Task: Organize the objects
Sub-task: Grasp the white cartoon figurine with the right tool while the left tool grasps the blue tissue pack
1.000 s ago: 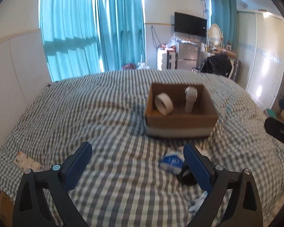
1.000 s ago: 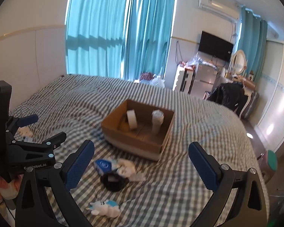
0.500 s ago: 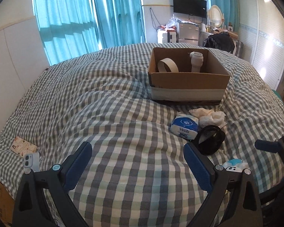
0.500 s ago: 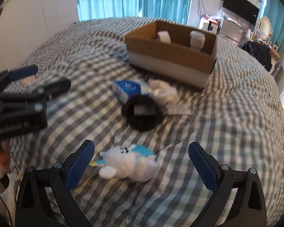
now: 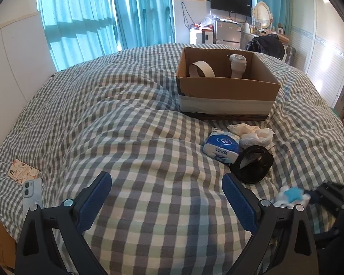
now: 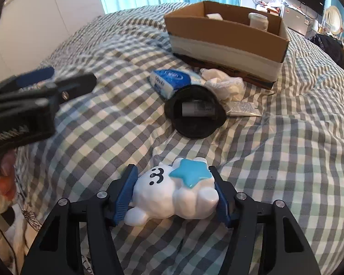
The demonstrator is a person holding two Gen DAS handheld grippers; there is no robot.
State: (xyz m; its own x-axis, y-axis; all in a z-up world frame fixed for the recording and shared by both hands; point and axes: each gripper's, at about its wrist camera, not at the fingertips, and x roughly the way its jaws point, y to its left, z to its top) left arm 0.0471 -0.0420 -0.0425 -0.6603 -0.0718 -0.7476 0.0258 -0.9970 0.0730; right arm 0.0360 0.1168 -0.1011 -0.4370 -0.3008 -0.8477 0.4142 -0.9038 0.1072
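My right gripper (image 6: pixel 175 197) is closed around a white toy with a blue star (image 6: pixel 174 197) that lies on the checked bed; both pads touch its sides. The toy also shows in the left wrist view (image 5: pixel 291 196). My left gripper (image 5: pixel 167 204) is open and empty above the bedspread; it also shows in the right wrist view (image 6: pixel 43 84). A cardboard box (image 5: pixel 227 96) (image 6: pixel 227 43) stands further back, holding a tape roll (image 5: pixel 200 68) and a white pipe piece (image 5: pixel 237 65). Before it lie a blue Vinda tissue pack (image 5: pixel 221 145) (image 6: pixel 169 80), a black round lid (image 5: pixel 252 165) (image 6: pixel 196 112) and crumpled white cloth (image 5: pixel 254 135) (image 6: pixel 224 83).
A small silver packet (image 6: pixel 243 110) lies by the black lid. Two phones (image 5: pixel 23 171) (image 5: pixel 31 190) lie at the bed's left edge. White wall panels and blue curtains stand on the left. A fridge, a desk and wardrobes stand beyond the bed.
My right gripper dropped to the bed and closed its jaws around the white toy. My left gripper tilted down toward the bed and stayed open.
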